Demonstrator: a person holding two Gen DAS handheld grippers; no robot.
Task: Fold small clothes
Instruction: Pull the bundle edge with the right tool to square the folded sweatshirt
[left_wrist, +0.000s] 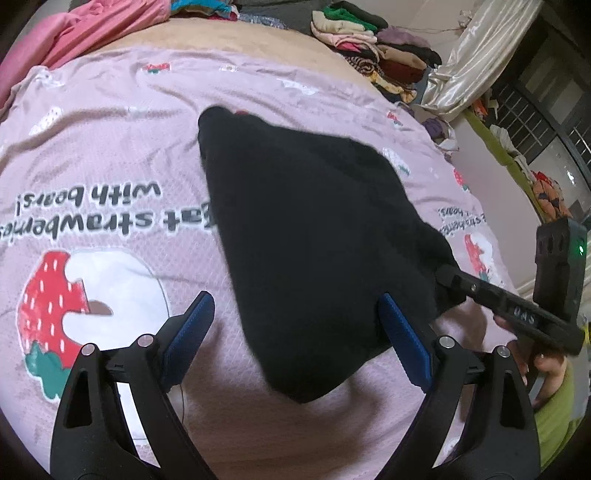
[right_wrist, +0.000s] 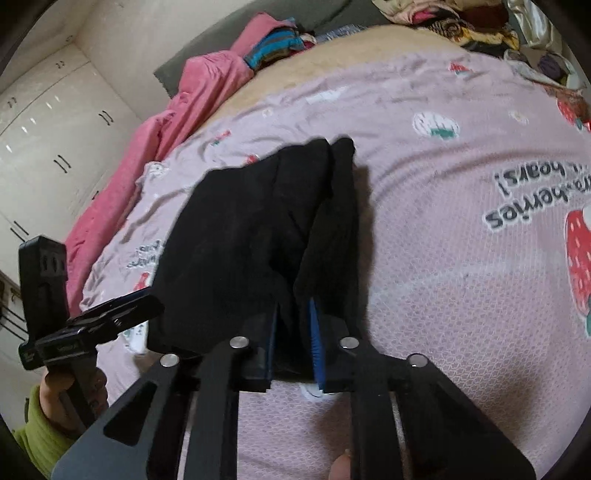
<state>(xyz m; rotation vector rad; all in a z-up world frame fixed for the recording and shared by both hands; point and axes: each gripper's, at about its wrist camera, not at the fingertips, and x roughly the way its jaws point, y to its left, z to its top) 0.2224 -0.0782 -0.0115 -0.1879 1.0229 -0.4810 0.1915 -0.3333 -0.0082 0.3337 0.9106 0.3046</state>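
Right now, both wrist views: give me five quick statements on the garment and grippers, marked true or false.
1. The right gripper is clamped on the black garment. True.
2. The left gripper is shut on the garment. False: its jaws stand wide open, pads not pressing.
3. The garment lies on a pink strawberry-print sheet. True.
4. The garment is white. False: it is black.
5. A stack of folded clothes sits at the far edge of the bed. True.
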